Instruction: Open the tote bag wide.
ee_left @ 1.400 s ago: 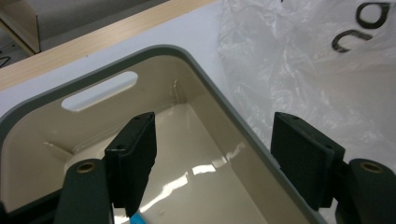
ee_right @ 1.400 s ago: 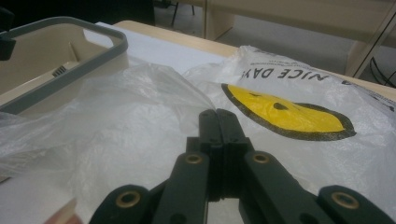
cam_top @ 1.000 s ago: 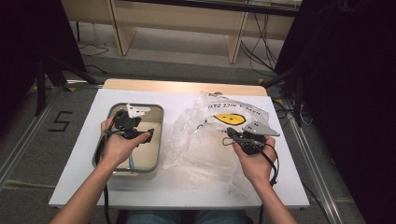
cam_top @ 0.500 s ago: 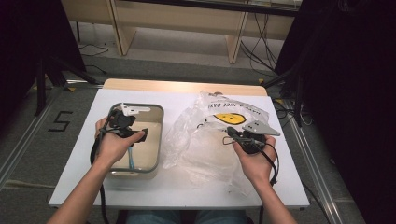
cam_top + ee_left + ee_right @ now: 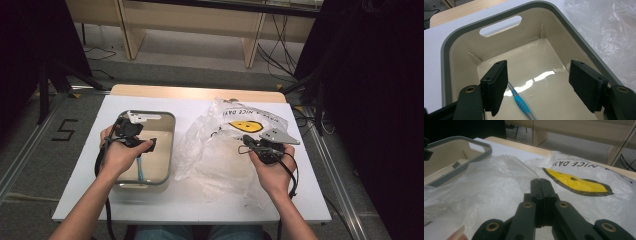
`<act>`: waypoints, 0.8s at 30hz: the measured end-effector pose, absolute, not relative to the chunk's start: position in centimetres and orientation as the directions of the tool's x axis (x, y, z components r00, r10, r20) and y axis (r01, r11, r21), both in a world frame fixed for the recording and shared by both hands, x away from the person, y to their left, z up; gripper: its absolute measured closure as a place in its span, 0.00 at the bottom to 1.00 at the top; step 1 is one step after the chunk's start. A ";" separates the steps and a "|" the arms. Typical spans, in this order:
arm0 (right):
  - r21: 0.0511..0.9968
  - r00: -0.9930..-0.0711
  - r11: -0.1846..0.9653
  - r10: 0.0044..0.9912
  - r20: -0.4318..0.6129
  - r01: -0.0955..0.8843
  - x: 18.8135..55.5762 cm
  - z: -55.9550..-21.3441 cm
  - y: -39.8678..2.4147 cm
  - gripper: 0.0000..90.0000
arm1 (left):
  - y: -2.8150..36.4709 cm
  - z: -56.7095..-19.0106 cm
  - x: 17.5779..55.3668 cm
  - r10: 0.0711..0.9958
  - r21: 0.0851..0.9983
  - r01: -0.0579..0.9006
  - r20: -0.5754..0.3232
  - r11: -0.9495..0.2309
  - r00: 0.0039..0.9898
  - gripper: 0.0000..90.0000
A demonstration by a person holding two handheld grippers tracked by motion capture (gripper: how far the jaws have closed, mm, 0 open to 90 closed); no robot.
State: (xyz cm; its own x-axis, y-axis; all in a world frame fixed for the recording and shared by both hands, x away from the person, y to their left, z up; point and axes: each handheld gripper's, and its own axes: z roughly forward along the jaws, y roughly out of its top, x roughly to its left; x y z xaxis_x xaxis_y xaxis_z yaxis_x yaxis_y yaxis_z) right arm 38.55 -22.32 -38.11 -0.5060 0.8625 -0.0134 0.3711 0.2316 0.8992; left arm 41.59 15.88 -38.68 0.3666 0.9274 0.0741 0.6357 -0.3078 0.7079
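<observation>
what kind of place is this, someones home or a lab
Most likely a lab or recording room, not a home: the white table stands between black curtains, with loose cables on the floor and a taped "5" marking it.

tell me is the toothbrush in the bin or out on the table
In. The toothbrush lies flat on the floor of the beige bin, below the open left gripper.

I see a beige tub [image 5: 544,32] with a grey rim, a blue-and-grey toothbrush [image 5: 520,102] inside, and a clear plastic bag [image 5: 225,150] printed with a yellow, black-edged face, on my white desk [image 5: 200,202].
</observation>
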 end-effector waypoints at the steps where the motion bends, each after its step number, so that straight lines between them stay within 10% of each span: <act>1: 0.899 -0.506 0.232 0.863 -0.013 0.372 38.6 -38.1 -22.3 1.00 | 15.9 -38.7 41.6 0.928 0.707 0.637 0.073 -0.307 0.366 0.35; 24: 0.901 -0.508 0.231 0.861 -0.014 0.367 38.6 -38.1 -22.2 1.00 | 16.6 -39.0 41.7 0.936 0.665 0.684 0.069 -0.300 0.344 0.35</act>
State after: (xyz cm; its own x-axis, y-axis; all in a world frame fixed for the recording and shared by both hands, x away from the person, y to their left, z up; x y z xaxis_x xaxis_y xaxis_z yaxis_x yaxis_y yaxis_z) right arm 38.56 -22.20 -38.07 -0.5083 0.8611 -0.0140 0.3671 0.2313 0.9009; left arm 41.72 16.56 -38.97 0.3440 0.9364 0.0690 0.6843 -0.3003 0.6645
